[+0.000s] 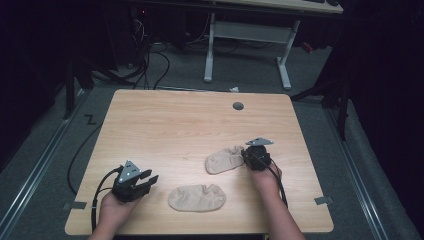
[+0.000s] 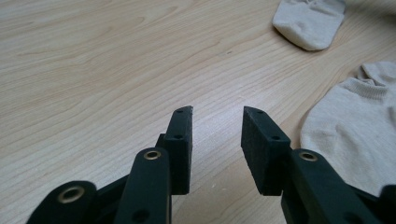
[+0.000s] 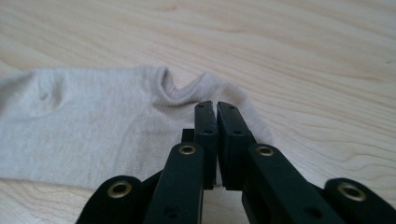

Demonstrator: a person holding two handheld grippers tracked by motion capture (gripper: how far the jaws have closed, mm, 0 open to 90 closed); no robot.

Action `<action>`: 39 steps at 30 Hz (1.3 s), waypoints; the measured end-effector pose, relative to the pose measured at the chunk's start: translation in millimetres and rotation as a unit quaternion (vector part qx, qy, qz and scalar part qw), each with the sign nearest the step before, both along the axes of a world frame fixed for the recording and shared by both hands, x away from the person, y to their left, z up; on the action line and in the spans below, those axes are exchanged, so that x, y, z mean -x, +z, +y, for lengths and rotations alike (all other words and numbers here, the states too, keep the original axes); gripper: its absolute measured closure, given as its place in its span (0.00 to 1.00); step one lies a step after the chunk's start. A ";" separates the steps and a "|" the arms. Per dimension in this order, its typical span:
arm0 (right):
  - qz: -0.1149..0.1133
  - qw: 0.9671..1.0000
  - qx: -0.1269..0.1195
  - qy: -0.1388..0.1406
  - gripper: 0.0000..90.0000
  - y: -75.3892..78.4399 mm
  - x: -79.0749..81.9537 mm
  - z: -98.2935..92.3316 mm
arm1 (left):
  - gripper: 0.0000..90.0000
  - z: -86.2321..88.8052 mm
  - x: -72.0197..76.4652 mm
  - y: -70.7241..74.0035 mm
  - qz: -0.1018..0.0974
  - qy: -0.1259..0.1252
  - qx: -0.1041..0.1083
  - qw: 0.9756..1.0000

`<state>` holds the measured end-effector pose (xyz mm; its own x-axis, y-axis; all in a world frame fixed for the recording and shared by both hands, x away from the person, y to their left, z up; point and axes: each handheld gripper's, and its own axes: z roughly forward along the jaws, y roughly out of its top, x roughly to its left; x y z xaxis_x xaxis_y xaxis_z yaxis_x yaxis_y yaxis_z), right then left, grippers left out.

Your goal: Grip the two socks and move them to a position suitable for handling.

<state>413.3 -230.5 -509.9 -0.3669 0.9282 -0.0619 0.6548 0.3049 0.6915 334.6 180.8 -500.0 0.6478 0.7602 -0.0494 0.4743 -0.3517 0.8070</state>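
Observation:
Two beige ankle socks lie on the wooden table [image 1: 175, 120]. One sock [image 1: 196, 197] lies flat near the front edge, also the near sock [image 2: 355, 121] in the left gripper view. The other sock [image 1: 224, 160] lies to the right of the middle, with my right gripper [image 1: 246, 156] at its right end. Its jaws are shut [image 3: 216, 105] on the cuff of that sock [image 3: 93, 126], where the fabric bunches up at the tips. My left gripper [image 1: 150, 177] rests at the front left, open and empty [image 2: 217, 112], left of the near sock. The far sock [image 2: 310, 21] lies beyond.
A grey cable hole [image 1: 238, 106] sits near the table's back edge. Behind the table stands a white desk frame [image 1: 247, 32], with cables [image 1: 150, 60] on the grey floor. Bare wood spreads across the table's back and left.

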 end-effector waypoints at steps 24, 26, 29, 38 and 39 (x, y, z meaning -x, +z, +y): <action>0.007 0.996 0.001 0.092 0.95 -12.1 50.4 50.6 | 0.67 -3.9 -0.6 -3.8 0.007 -0.003 0.004 1.000; 0.000 0.996 0.000 0.093 0.94 -10.6 52.8 50.9 | 0.66 -5.9 -0.8 -3.7 0.006 -0.006 0.002 1.000; -0.019 0.997 -0.007 0.080 0.93 -5.3 57.9 43.9 | 0.65 -11.0 -2.6 -5.4 0.009 -0.008 0.001 1.000; -0.008 0.998 0.004 0.067 0.93 -10.4 55.1 33.5 | 0.82 -41.1 15.0 -0.2 0.065 -0.094 0.034 0.993; -0.008 0.998 0.008 0.069 0.93 -10.4 54.4 33.6 | 0.83 -50.9 22.6 -1.2 0.067 -0.110 0.028 0.991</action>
<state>358.9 -196.9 -520.3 -0.4891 0.8683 -0.0828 0.5949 0.4015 0.6963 312.0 130.0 -501.2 0.7824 0.5948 -0.1848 0.4956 -0.4148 0.7631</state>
